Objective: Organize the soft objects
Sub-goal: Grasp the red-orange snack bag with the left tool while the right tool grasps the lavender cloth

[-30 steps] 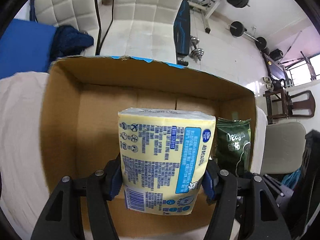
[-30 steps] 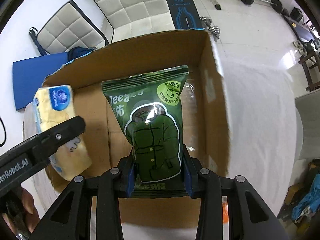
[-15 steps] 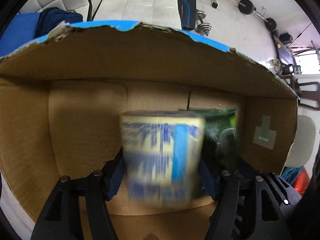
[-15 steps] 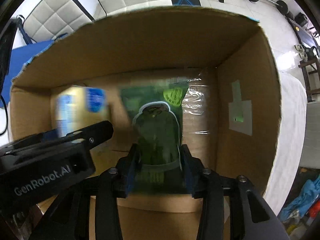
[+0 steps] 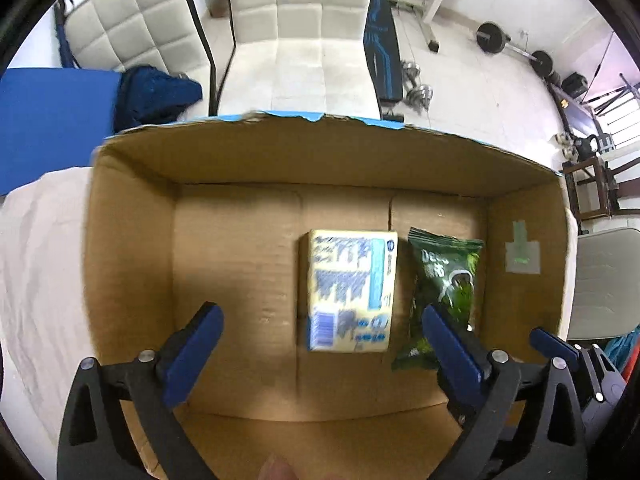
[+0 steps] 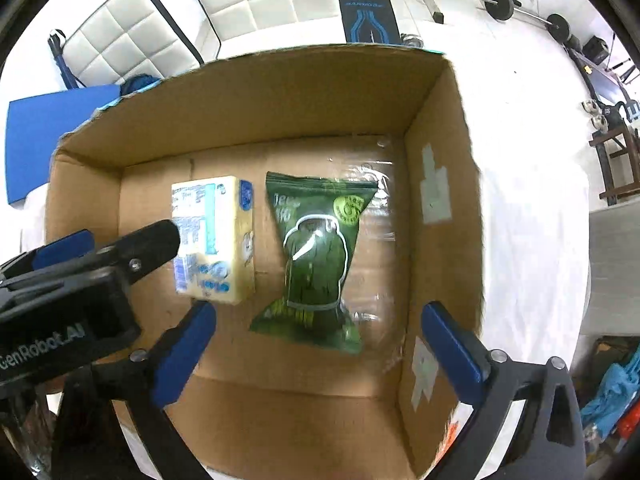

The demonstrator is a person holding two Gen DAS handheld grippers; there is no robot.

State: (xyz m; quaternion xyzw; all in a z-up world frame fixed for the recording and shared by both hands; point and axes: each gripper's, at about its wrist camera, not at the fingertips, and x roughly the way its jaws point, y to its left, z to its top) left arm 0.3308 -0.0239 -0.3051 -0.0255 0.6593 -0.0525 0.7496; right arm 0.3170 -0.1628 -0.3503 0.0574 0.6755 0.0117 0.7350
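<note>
A yellow tissue pack (image 5: 351,290) lies flat on the floor of an open cardboard box (image 5: 128,240). A green pouch (image 5: 444,280) lies beside it on the right. My left gripper (image 5: 320,320) is open and empty, raised above the box over the tissue pack. In the right wrist view the tissue pack (image 6: 216,236) and green pouch (image 6: 316,256) lie side by side in the box (image 6: 440,184). My right gripper (image 6: 320,320) is open and empty above the pouch. The left gripper's body (image 6: 80,272) shows at the left.
The box sits on a white cloth-covered table (image 5: 36,264). White quilted chairs (image 5: 296,20), a blue mat (image 5: 44,120), a weight bench and barbells (image 5: 500,36) stand on the floor beyond. A wooden chair (image 6: 616,160) is at the right.
Both grippers opened and let go: the tissue pack and the green pouch now lie on the box floor. Both grippers have pulled back up out of the box.
</note>
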